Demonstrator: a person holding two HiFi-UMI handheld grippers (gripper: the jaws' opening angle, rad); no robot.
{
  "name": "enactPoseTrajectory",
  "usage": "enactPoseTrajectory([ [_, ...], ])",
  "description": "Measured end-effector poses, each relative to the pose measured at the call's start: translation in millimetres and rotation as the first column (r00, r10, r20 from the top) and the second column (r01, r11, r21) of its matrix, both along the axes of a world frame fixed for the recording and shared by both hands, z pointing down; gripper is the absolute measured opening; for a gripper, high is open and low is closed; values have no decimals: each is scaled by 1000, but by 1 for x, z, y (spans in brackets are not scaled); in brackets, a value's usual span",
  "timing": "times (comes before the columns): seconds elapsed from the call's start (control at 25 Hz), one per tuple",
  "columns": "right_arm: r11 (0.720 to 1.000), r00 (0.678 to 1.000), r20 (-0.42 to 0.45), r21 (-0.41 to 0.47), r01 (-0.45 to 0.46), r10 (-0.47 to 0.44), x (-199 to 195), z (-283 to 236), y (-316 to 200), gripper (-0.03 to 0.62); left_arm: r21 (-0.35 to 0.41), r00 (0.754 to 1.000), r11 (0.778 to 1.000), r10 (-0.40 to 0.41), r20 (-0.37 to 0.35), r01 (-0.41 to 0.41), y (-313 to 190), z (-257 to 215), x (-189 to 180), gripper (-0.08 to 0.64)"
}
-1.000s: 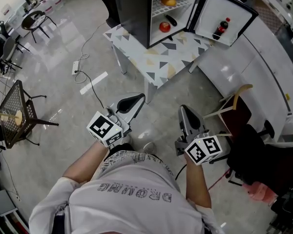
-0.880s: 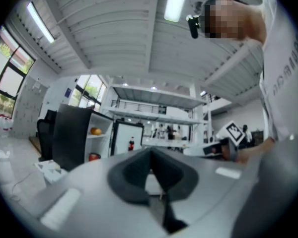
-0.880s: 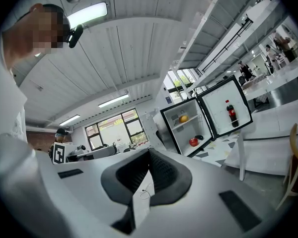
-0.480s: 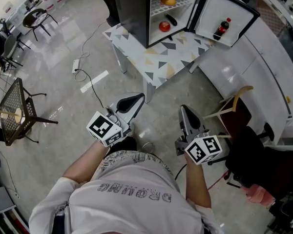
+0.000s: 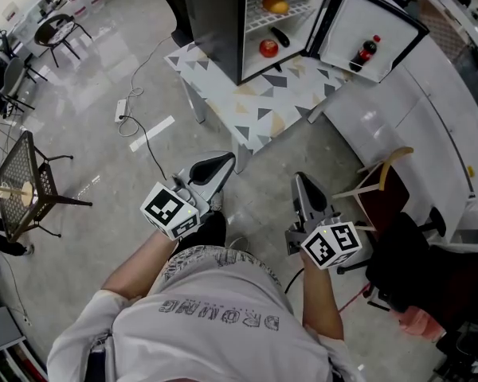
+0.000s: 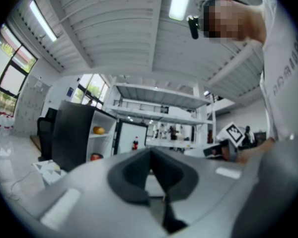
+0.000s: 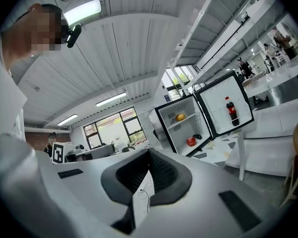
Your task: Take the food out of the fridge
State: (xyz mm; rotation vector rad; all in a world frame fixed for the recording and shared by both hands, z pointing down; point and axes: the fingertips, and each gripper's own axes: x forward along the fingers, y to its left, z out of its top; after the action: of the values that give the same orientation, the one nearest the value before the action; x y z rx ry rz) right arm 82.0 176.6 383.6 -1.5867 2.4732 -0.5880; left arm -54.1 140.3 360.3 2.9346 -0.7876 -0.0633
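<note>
A black mini fridge (image 5: 223, 22) stands open on a patterned table (image 5: 255, 102) far ahead. Inside are an orange (image 5: 275, 5) on the upper shelf, and a dark long item (image 5: 279, 35) and a red fruit (image 5: 268, 48) below. A cola bottle (image 5: 365, 52) stands in the door. My left gripper (image 5: 227, 159) and right gripper (image 5: 300, 178) are held level over the floor, well short of the table, both shut and empty. The right gripper view shows the fridge (image 7: 181, 125) past the right gripper (image 7: 149, 152). In the left gripper view the left gripper (image 6: 150, 151) also points at the fridge (image 6: 72, 138).
A white counter (image 5: 430, 134) runs along the right, with a wooden chair (image 5: 382, 185) and a dark office chair (image 5: 414, 253) beside it. A cable and power strip (image 5: 123, 110) lie on the floor at left, near a black mesh chair (image 5: 28, 181).
Both grippers keep their places in the head view and stay shut. The floor and table have shifted slightly, and a dark shoe now shows under the left gripper.
</note>
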Motion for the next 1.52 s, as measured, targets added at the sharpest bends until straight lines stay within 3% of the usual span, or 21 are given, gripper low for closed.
enactPoseTrajectory([
  [0.92, 997, 999, 3, -48, -54, 54, -13, 16, -164, 3, -49, 998, 997, 64, -1, -64, -170, 20, -6, 8],
  [1.52, 992, 993, -12, -45, -115, 115, -28, 7, -256, 3, -41, 992, 992, 123, -1, -123, -268, 14, -19, 8],
])
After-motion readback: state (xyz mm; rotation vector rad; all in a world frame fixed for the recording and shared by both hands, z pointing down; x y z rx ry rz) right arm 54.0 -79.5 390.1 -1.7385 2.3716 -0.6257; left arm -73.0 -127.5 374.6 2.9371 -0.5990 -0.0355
